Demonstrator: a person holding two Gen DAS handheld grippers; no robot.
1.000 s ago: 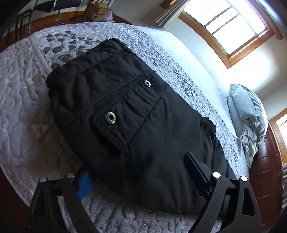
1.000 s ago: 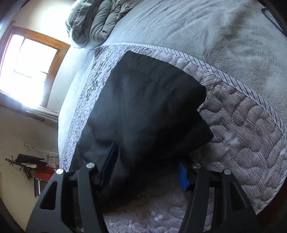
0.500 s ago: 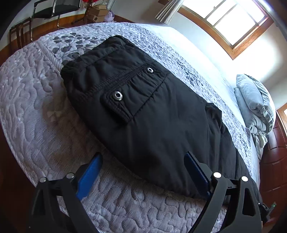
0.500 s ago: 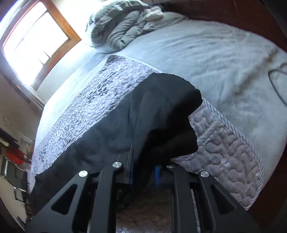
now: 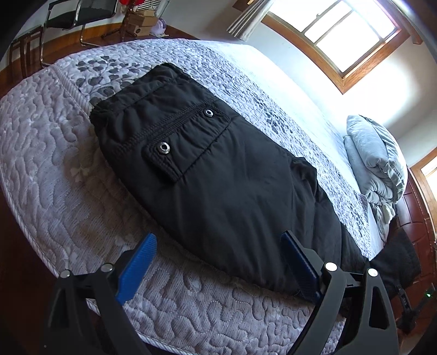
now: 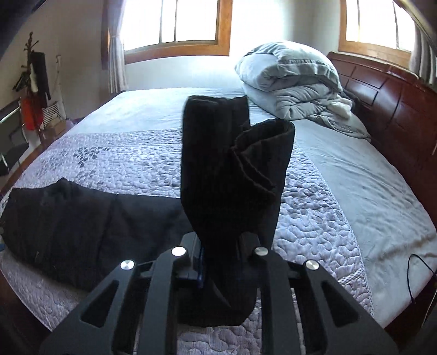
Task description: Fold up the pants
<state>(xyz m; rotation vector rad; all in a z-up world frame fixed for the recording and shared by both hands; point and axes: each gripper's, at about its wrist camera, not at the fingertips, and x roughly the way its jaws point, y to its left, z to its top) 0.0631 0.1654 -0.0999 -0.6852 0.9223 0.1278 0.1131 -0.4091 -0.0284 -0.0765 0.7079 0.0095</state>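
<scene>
A black metal chair (image 5: 68,16) stands beyond the quilted grey bed (image 5: 54,174). The black padded pants (image 5: 218,174) lie flat there, waist far-left. The left hand-held gripper (image 5: 218,262) gapes wide above their near edge. The right hand-held gripper (image 6: 218,245) pinches their raised leg ends; a grey folded duvet (image 6: 295,82) sits behind.

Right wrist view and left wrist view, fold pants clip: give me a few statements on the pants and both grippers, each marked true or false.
1. The right gripper is shut on the leg end of the black pants. True.
2. The left gripper grips the waistband. False: its blue fingers are open and hold nothing.
3. The leg end lies flat on the quilt. False: it is lifted off it.
4. A grey duvet is bundled by the headboard. True.
</scene>
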